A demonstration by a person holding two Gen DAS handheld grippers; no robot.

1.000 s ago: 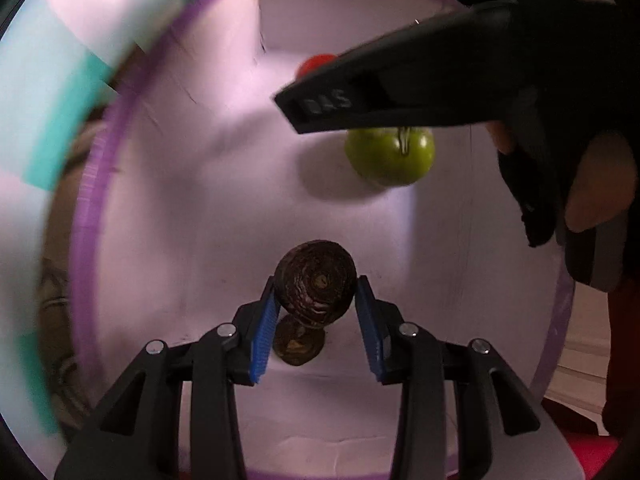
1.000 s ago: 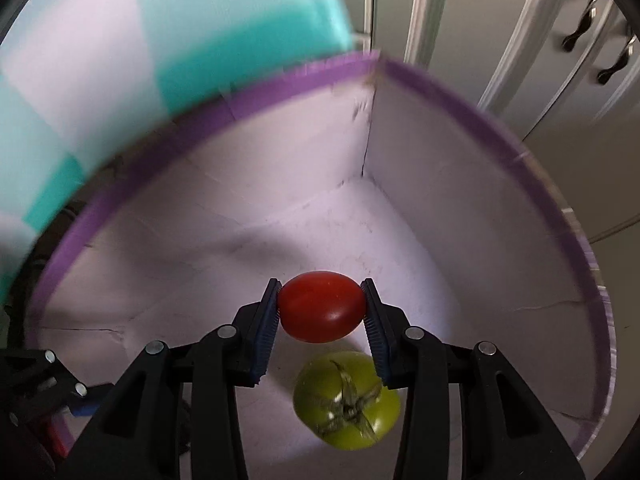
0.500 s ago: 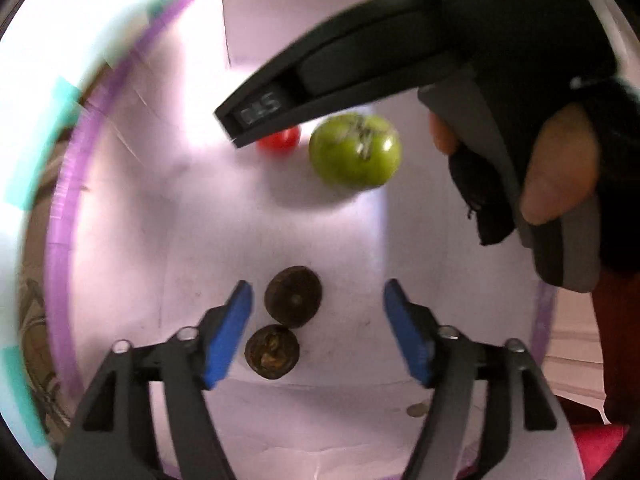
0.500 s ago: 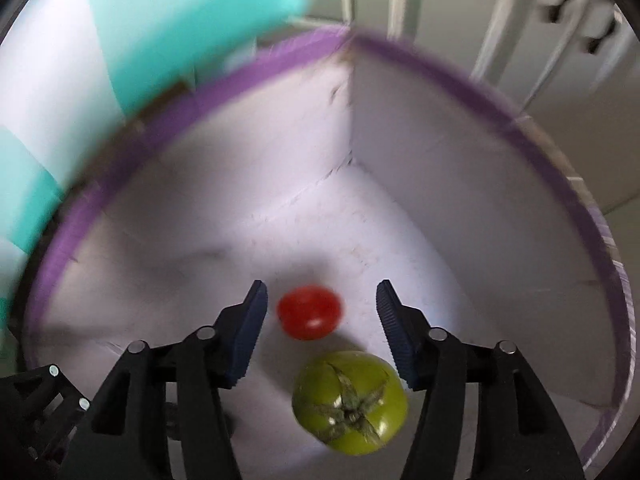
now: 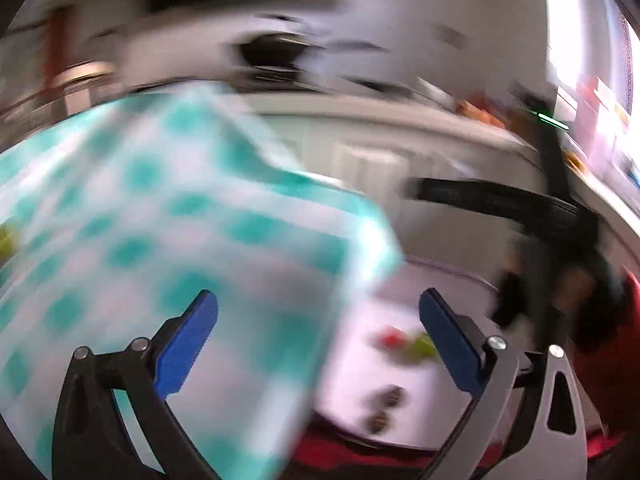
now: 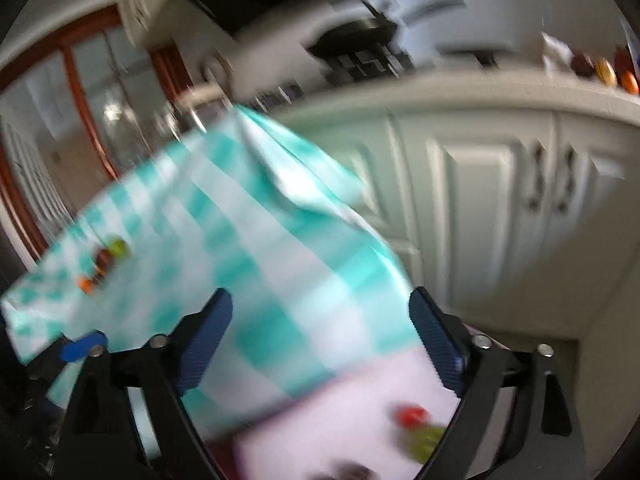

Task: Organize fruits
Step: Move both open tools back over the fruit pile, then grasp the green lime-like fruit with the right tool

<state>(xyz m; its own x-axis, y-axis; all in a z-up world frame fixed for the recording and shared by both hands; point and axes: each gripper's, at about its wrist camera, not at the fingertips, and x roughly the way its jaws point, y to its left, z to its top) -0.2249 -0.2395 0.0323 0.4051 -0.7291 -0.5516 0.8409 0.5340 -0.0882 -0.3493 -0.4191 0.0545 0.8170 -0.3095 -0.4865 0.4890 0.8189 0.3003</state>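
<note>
Both views are blurred by motion. My left gripper [image 5: 318, 334] is open and empty, raised above the white box with a purple rim [image 5: 452, 270]. In the box lie a red tomato [image 5: 392, 338], a green tomato [image 5: 422, 346] and two dark brown fruits [image 5: 386, 408]. My right gripper [image 6: 320, 338] is open and empty, also raised; it shows as a dark shape in the left wrist view [image 5: 500, 200]. Below it lie the red tomato [image 6: 412, 416] and the green tomato [image 6: 426, 442]. Several small fruits [image 6: 104, 262] lie on the teal-checked tablecloth [image 6: 260, 248].
The teal-and-white checked tablecloth [image 5: 140, 240] covers a table to the left of the box. Pale green cabinet doors [image 6: 500, 208] stand behind, under a counter with round fruits [image 6: 604, 70] at its far right. A stove top [image 6: 360, 48] is at the back.
Both grippers let go of their fruits, the left the dark fruit and the right the red tomato, then rose out of the box and tilted up toward the table and kitchen.
</note>
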